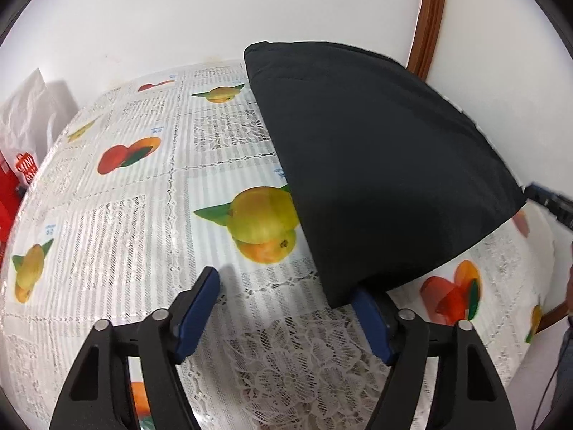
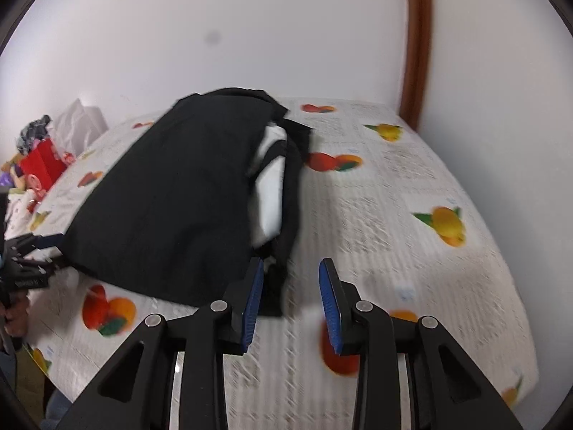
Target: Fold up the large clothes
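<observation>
Black fabric, the folded garment [image 1: 376, 165], lies on the fruit-print tablecloth [image 1: 150, 215]; in our left view its near corner drapes over one finger of our left gripper [image 1: 286, 308], jaws apart. In our right view, our right gripper [image 2: 292, 297] stands parted, the garment's edge just beyond its left finger. Lifting away may snag that corner, undoing the fold.
</observation>
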`<state>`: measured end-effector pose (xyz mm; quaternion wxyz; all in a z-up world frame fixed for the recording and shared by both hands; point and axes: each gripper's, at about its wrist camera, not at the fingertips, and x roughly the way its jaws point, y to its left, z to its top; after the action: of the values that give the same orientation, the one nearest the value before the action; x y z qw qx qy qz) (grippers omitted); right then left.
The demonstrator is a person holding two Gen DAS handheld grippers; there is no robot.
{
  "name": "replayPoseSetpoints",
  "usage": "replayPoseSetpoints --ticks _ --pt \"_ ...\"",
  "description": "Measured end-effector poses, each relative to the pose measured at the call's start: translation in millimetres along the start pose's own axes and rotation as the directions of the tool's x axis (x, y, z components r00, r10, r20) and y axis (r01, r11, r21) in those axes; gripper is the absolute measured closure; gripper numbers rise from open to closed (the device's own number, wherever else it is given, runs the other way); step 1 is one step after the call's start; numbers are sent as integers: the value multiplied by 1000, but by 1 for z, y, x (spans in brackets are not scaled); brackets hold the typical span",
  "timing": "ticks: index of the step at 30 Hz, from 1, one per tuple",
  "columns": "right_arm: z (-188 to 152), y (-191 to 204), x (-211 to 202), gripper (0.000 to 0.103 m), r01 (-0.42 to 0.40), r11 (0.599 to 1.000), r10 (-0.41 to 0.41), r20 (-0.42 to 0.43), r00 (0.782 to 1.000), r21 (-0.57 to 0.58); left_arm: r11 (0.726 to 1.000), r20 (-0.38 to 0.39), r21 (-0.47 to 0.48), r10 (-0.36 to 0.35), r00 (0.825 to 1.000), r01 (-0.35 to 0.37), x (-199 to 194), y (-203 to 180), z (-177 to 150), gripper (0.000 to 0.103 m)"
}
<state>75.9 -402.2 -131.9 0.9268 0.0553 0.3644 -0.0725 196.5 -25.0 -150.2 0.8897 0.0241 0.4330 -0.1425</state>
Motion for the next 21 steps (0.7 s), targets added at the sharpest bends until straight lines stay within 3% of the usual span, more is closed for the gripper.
replayPoseSetpoints --ticks 4,10,15,18,21 --pt "-12 -8 4 71 -5 999 7 -49 999 40 998 3 -23 -64 998 64 -3 0 -1 50" --pt "-15 9 22 71 -45 999 46 -63 997 28 994 -10 -10 -106 994 106 -2 -11 0 74" --pt "-13 14 41 72 -39 999 43 -91 995 37 994 -19 -8 -112 994 112 0 -17 3 84" --pt "-12 18 45 88 -59 998 62 -91 994 33 993 -20 -15 -116 993 116 0 -16 5 86" --pt "-9 28 47 94 -33 999 33 -84 996 -2 993 -14 -24 -112 994 112 0 -13 5 89"
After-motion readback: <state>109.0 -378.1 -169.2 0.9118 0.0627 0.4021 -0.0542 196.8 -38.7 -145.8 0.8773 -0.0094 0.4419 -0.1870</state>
